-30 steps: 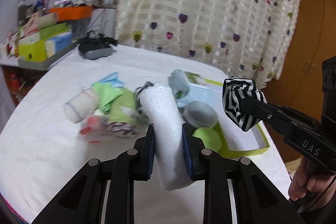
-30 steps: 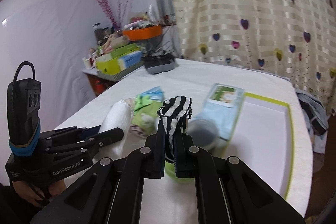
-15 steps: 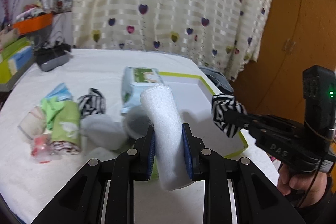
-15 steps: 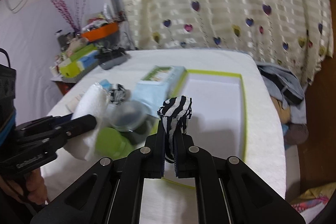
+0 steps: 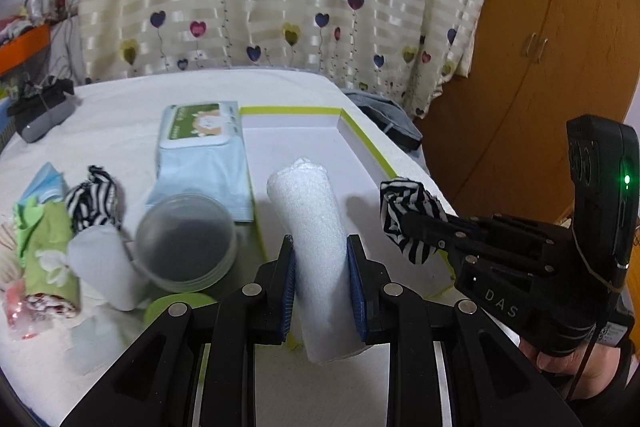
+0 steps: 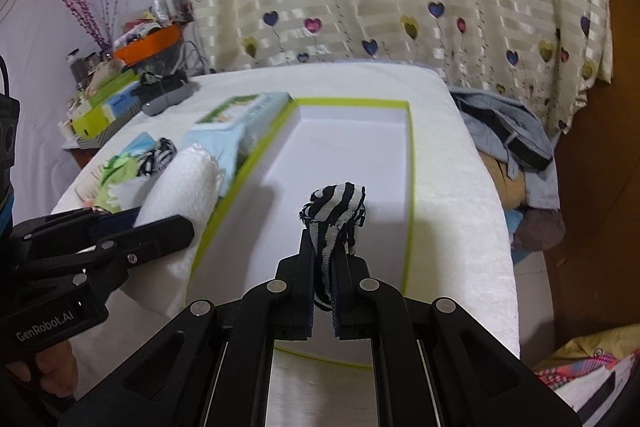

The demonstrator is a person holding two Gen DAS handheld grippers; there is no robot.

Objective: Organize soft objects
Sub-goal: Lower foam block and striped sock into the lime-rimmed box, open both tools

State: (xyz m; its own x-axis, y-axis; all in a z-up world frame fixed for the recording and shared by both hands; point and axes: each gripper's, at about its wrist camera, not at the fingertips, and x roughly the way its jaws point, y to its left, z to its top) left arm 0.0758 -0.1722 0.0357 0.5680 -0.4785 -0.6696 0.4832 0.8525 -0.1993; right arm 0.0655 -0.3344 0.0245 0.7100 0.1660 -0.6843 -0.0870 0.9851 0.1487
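The left gripper [image 5: 322,279] is clamped on a rolled white towel [image 5: 310,227], its blue pads pressing both sides, held over the near left edge of the shallow green-rimmed tray [image 6: 408,163]; the right gripper [image 6: 323,291] is pinched tight on a bundle of black-and-white striped cloth [image 6: 334,211], above the tray's white floor; left of the tray on the white-covered table [image 6: 452,187] lie a wipes packet [image 5: 202,147], a grey tub [image 5: 186,241] and other rolled cloths [image 5: 52,259].
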